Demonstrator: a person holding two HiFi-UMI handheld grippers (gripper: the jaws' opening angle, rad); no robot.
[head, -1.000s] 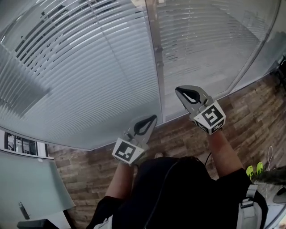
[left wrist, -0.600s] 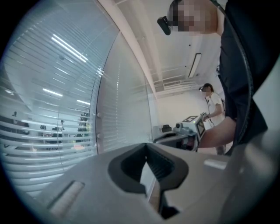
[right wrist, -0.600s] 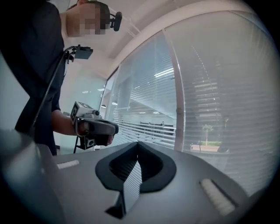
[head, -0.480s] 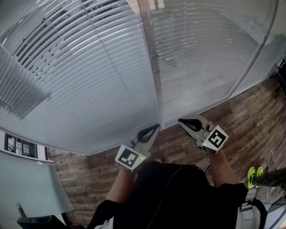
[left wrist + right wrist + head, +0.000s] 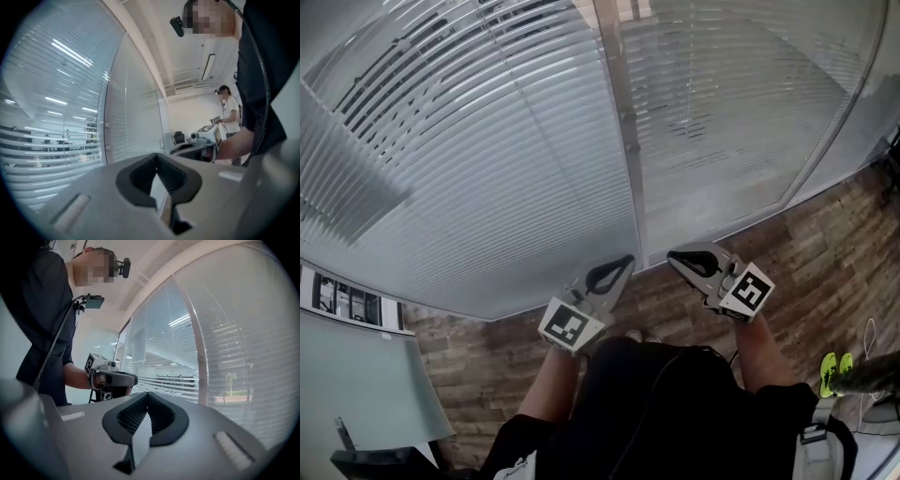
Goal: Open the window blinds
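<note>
I face a glass wall covered by the window blinds (image 5: 487, 169), seen from my head looking steeply down. The blinds fill the far part of the scene as two wide panels of pale horizontal slats. A thin upright frame post (image 5: 628, 150) divides them. The slats lie close together, with a few darker gaps at the far left.

My left tongs (image 5: 625, 262) reach out from the near side, pointing toward the foot of the post. Their jaws are pressed together with nothing between them. My right tongs (image 5: 673, 256) sit just to the right and angle leftward toward the same post. They are also pressed together and empty. The two tips are near each other but apart, and neither touches the blinds. Each of the tongs carries a cube with black and white square markers at its near end.

A wood-plank floor (image 5: 825, 234) runs along the near side of the blinds and out to the right. At the near left is a pale flat panel (image 5: 356, 384) that I cannot identify. At the near right lies a pair of bright yellow-green shoes (image 5: 832, 362).

The left gripper view shows another person in a white top (image 5: 229, 110) far off, beside a table (image 5: 187, 149) carrying equipment.
</note>
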